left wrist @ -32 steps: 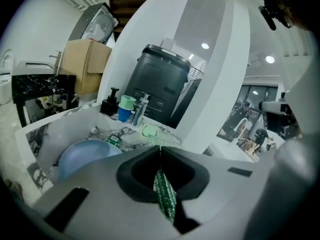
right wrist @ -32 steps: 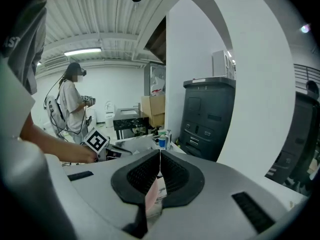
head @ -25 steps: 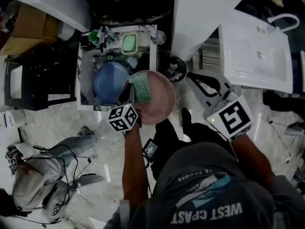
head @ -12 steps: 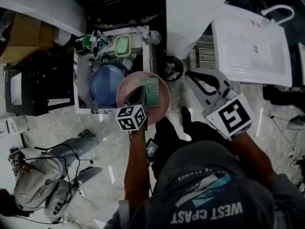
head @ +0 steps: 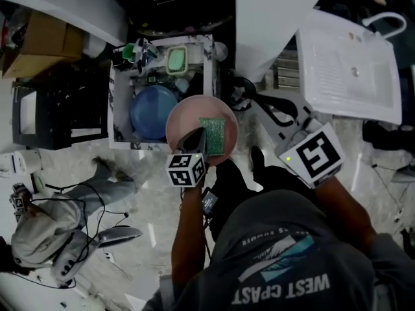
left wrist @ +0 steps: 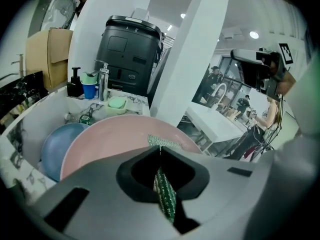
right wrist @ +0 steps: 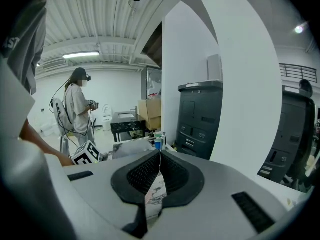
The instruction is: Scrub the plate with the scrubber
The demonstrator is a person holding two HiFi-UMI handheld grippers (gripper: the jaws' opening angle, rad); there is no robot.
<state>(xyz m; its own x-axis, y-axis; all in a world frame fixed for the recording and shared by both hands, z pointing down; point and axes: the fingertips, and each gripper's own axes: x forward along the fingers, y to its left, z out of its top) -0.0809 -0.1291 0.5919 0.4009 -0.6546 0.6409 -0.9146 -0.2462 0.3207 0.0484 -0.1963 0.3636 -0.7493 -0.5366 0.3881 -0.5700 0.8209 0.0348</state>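
Note:
A pink plate [head: 188, 118] rests tilted over the right edge of a small marble-patterned basin [head: 209, 63], beside a blue bowl [head: 153, 112]. A green mesh scrubber [head: 213, 137] lies flat against the plate's right half. My left gripper [head: 200, 140] comes in from below and is shut on the scrubber's near edge. In the left gripper view the scrubber [left wrist: 165, 199] runs between the closed jaws and its tip touches the plate [left wrist: 110, 139]. My right gripper [head: 262, 107] hangs to the right of the plate, apart from it, shut with nothing held; in its own view the right gripper [right wrist: 160, 156] faces a dark machine.
The basin also holds a green soap dish [head: 176, 60] and bottles at the back. A white washbasin [head: 350, 70] sits at the upper right and a black cart [head: 58, 109] at the left. A person [head: 45, 238] with cables is on the floor at lower left.
My left gripper has slid the scrubber across the plate, from its upper left part to its right half. The right gripper has stayed put.

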